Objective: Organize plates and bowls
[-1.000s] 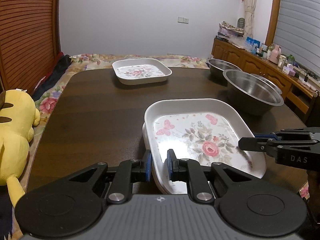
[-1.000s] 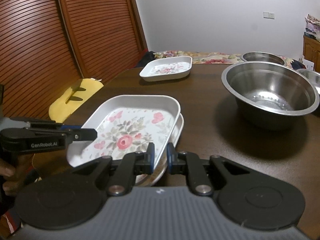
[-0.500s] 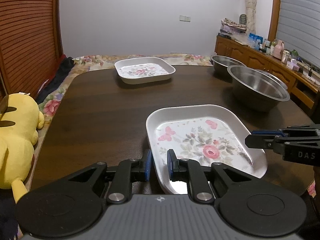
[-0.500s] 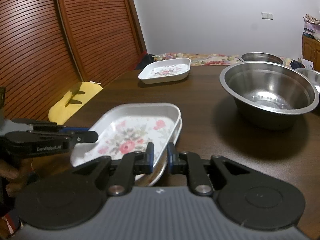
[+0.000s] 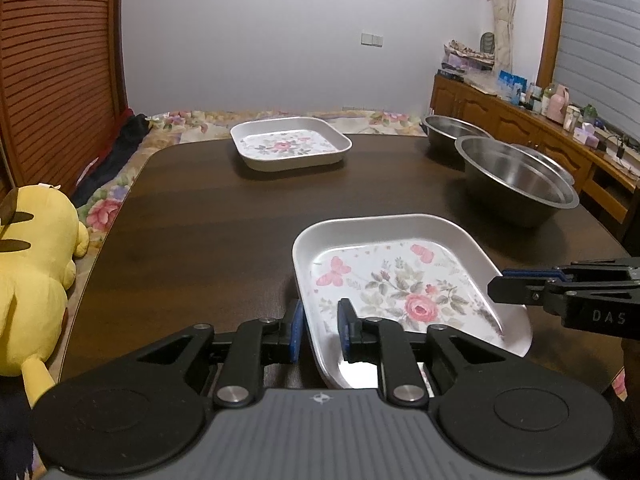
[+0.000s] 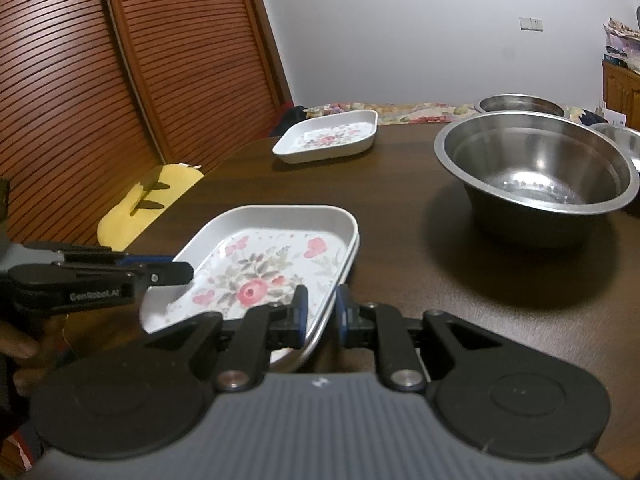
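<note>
A white square plate with a rose print (image 5: 400,280) sits nested on a second like plate (image 6: 354,258) at the near edge of the dark wooden table (image 5: 200,232). My left gripper (image 5: 319,334) is shut on the plates' near-left rim. My right gripper (image 6: 320,316) is shut on their right rim; it also shows in the left wrist view (image 5: 496,290). A third floral plate (image 5: 290,148) stands alone at the far side. A large steel bowl (image 6: 536,172) stands at the right, with two more steel bowls (image 5: 452,130) behind it.
A yellow plush toy (image 5: 32,272) lies off the table's left edge on a floral cover (image 5: 108,208). Slatted wooden doors (image 6: 120,80) stand at the left. A wooden sideboard (image 5: 532,128) with small items runs along the right wall.
The top plate has come down and now sits squarely nested in the lower one. Both grippers stay shut on the rims.
</note>
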`<state>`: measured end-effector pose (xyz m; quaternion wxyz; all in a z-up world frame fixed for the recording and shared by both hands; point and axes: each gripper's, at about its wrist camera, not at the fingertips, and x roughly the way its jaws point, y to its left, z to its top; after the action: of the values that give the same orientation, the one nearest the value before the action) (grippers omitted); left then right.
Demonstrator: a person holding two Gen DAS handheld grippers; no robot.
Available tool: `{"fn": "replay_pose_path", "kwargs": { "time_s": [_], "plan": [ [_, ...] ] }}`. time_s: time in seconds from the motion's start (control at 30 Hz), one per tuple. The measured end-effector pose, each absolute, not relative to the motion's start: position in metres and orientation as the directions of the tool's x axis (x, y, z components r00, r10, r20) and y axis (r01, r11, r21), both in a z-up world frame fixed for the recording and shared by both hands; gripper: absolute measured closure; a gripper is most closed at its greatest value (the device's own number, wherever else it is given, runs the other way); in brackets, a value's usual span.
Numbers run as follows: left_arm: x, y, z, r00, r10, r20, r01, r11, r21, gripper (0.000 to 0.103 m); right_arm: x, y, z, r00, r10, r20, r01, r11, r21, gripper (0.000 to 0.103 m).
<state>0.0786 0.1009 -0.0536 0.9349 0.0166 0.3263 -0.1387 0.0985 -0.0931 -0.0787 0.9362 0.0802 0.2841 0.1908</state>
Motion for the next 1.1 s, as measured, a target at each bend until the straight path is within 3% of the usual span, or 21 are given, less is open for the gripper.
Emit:
{"fn": "replay_pose_path", "kwargs": {
  "time_s": [0.33, 0.73, 0.83, 1.1],
  "plan": [
    [0.084, 0.099, -0.036, 0.771, -0.257, -0.583, 0.279, 0.959, -0.055, 0.073, 0.097, -0.098, -0.066, 0.781, 0.405, -0.476, -0.317, 0.913, 0.257, 0.085],
    [0.134, 0.097, 0.002, 0.808, -0.273, -0.522, 0.301, 0.953, -0.034, 0.061, 0.133, -0.112, -0.011, 0.789, 0.426, -0.443, -0.374, 0.905, 0.203, 0.085],
    [0.157, 0.096, 0.002, 0.813, -0.252, -0.525, 0.285, 0.958, -0.018, 0.061, 0.152, -0.114, 0.006, 0.79, 0.422, -0.445, -0.391, 0.906, 0.165, 0.071],
    [0.214, 0.097, -0.001, 0.81, -0.232, -0.538, 0.25, 0.967, -0.042, 0.06, 0.205, -0.115, 0.024, 0.743, 0.447, -0.499, -0.447, 0.886, 0.127, 0.067]
  ]
}}
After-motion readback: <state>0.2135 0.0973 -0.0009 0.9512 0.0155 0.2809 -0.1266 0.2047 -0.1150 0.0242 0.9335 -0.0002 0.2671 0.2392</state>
